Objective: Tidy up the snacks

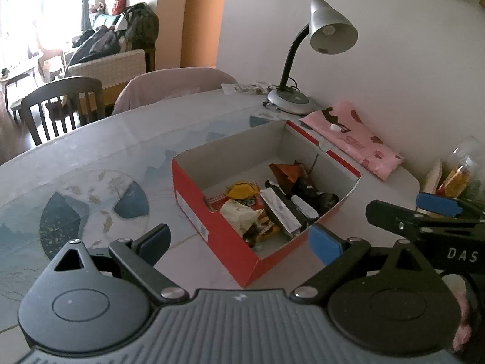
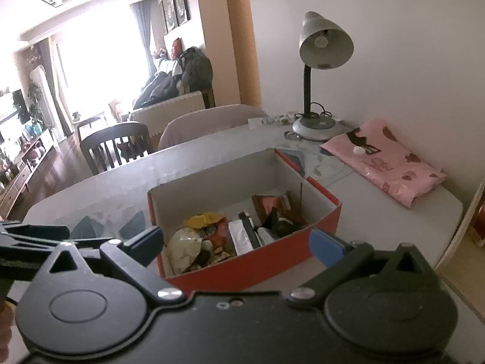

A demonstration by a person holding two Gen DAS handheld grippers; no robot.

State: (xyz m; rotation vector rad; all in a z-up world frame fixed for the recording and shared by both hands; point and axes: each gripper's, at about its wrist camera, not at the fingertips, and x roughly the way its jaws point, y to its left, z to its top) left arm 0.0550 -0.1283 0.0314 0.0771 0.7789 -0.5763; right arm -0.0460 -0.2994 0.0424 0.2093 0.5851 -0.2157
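Note:
A red cardboard box (image 1: 212, 230) with a white inside stands on the table; it also shows in the right wrist view (image 2: 272, 261). Several snack packets (image 1: 272, 206) lie in its near end, in yellow, orange, silver and black wrappers; they also show in the right wrist view (image 2: 224, 236). My left gripper (image 1: 239, 241) is open and empty, above the table just in front of the box. My right gripper (image 2: 236, 244) is open and empty, close before the box's near wall. The right gripper's fingers (image 1: 394, 215) also show at the right of the left wrist view.
A grey desk lamp (image 1: 303, 60) stands at the table's far side by the wall. A pink bag (image 1: 354, 139) lies right of the box. A glass jar (image 1: 463, 170) stands at the far right. Chairs (image 1: 63, 106) stand behind the table (image 1: 121, 157).

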